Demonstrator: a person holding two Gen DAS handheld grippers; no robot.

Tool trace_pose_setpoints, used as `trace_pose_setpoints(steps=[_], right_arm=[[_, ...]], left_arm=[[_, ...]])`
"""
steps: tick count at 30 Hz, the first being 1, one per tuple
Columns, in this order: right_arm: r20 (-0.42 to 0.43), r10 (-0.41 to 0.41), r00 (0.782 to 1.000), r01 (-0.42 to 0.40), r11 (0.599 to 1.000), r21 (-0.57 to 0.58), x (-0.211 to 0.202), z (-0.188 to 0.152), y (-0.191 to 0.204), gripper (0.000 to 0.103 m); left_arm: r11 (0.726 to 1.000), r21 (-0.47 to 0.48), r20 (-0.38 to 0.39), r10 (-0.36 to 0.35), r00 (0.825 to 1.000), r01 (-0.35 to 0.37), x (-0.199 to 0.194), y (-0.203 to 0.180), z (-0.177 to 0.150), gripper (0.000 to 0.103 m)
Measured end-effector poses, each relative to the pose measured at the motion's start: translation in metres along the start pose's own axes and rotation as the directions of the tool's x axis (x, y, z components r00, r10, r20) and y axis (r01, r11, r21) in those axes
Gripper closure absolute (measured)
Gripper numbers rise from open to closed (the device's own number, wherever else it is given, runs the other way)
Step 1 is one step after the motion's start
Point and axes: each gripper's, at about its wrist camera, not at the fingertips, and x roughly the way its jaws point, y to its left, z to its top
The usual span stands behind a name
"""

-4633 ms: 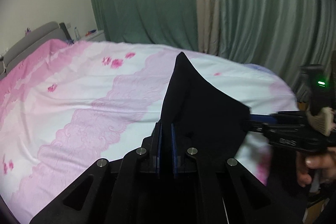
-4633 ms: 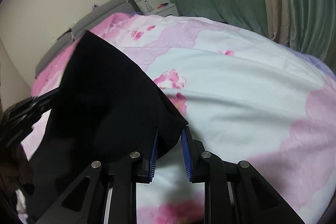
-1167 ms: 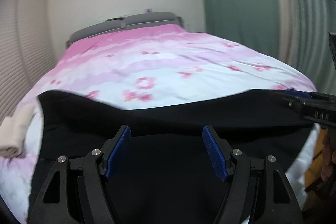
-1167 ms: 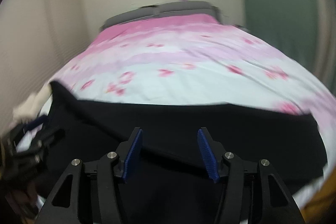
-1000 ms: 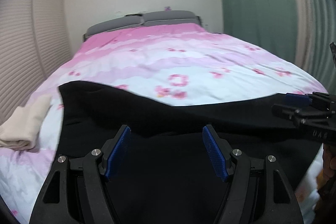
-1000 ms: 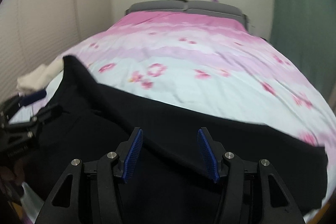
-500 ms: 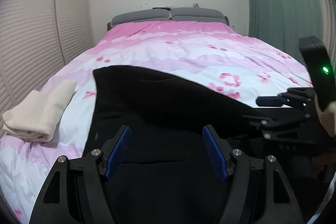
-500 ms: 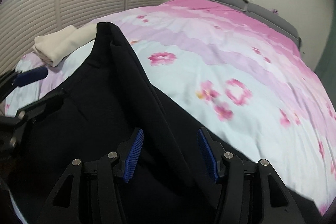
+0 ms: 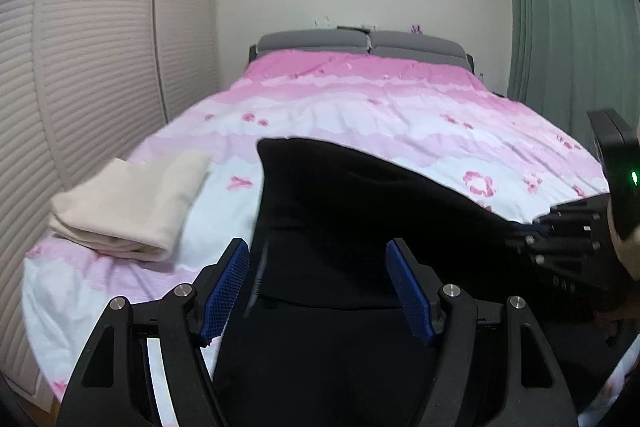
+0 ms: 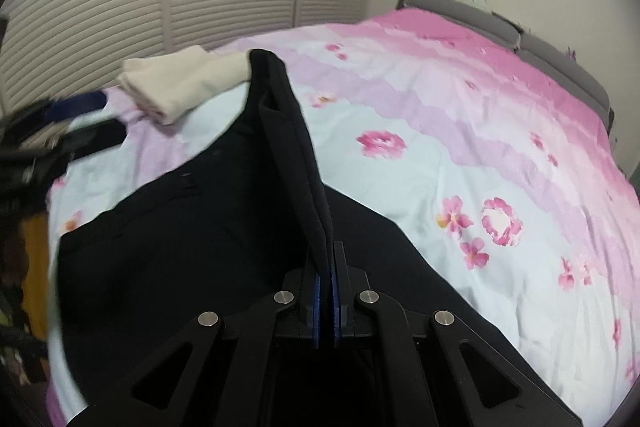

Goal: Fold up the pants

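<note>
Black pants [image 9: 360, 211] lie spread over the near end of a pink flowered bed [image 9: 380, 107]. My left gripper [image 9: 320, 291] is open and empty, its blue pads wide apart just above the black cloth. My right gripper [image 10: 326, 307] is shut on an edge of the pants [image 10: 296, 147] and holds it up as a raised ridge. In the left wrist view the right gripper [image 9: 576, 239] comes in from the right at the pants' edge. In the right wrist view the left gripper [image 10: 60, 131] shows blurred at the far left.
A folded beige cloth [image 9: 128, 203] lies on the bed's left side; it also shows in the right wrist view [image 10: 180, 83]. Slatted closet doors [image 9: 80, 67] stand on the left, a grey headboard [image 9: 360, 43] at the far end, green curtains [image 9: 568, 27] on the right.
My right gripper was open over the pants and has now shut on their edge and raised it. Both views have swung left toward the closet doors. My left gripper stays open.
</note>
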Motion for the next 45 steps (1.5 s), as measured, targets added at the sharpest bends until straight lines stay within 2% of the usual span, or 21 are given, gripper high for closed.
trace_pose_setpoints(steps=[4, 9, 14, 17, 21, 24, 26, 28, 30, 34, 38, 42, 45], right_arm=[[0.035, 0.013, 0.999, -0.012, 1.000, -0.027, -0.034, -0.009, 0.028, 0.098], [0.056, 0.023, 0.998, -0.016, 0.992, -0.125, -0.063, -0.035, 0.080, 0.098], [-0.026, 0.064, 0.998, -0.068, 0.987, -0.146, -0.058, -0.081, 0.121, 0.098], [-0.094, 0.078, 0.993, -0.091, 0.985, -0.147, -0.042, -0.111, 0.134, 0.098], [-0.129, 0.053, 0.990, -0.073, 0.986, -0.153, -0.028, -0.133, 0.142, 0.098], [-0.112, 0.041, 0.993, -0.054, 0.992, -0.118, -0.030, -0.127, 0.138, 0.096], [-0.096, 0.022, 0.995, -0.033, 0.992, -0.118, -0.033, -0.121, 0.140, 0.087], [-0.056, -0.015, 0.998, 0.007, 0.990, -0.142, -0.037, -0.114, 0.149, 0.061], [-0.008, -0.048, 0.999, 0.046, 0.985, -0.168, -0.039, -0.104, 0.162, 0.048], [0.053, -0.012, 0.999, 0.021, 0.982, -0.187, -0.035, -0.083, 0.192, 0.047], [0.076, 0.049, 0.996, -0.034, 0.982, -0.185, -0.015, -0.056, 0.222, 0.047], [0.045, 0.063, 0.997, -0.053, 0.980, -0.190, 0.016, -0.035, 0.247, 0.048], [-0.006, 0.036, 0.999, -0.036, 0.980, -0.195, 0.040, -0.028, 0.255, 0.050]], left_arm=[[1.000, -0.008, 0.045, 0.017, 0.999, -0.017, -0.044, 0.008, -0.002, 0.032], [0.999, -0.038, 0.073, 0.034, 0.997, -0.031, -0.086, 0.019, -0.017, 0.028], [0.999, -0.016, 0.057, 0.035, 0.998, -0.035, -0.111, 0.023, -0.043, 0.028], [0.999, -0.002, 0.015, 0.038, 0.999, -0.038, -0.115, 0.027, -0.064, 0.028], [0.999, -0.008, -0.036, 0.040, 0.999, -0.040, -0.117, 0.034, -0.086, 0.028], [0.999, -0.015, -0.050, 0.047, 0.998, -0.048, -0.118, 0.039, -0.098, 0.028], [0.998, -0.027, -0.057, 0.050, 0.997, -0.052, -0.118, 0.044, -0.104, 0.028], [0.997, -0.041, -0.059, 0.058, 0.997, -0.061, -0.119, 0.050, -0.108, 0.028], [0.996, -0.053, -0.062, 0.069, 0.996, -0.072, -0.118, 0.055, -0.110, 0.028], [0.990, -0.082, -0.061, 0.106, 0.992, -0.111, -0.122, 0.075, -0.115, 0.028], [0.979, -0.123, -0.067, 0.153, 0.986, -0.160, -0.127, 0.101, -0.120, 0.028], [0.964, -0.161, -0.077, 0.199, 0.977, -0.210, -0.136, 0.130, -0.129, 0.028], [0.956, -0.182, -0.090, 0.219, 0.972, -0.232, -0.138, 0.146, -0.134, 0.028]])
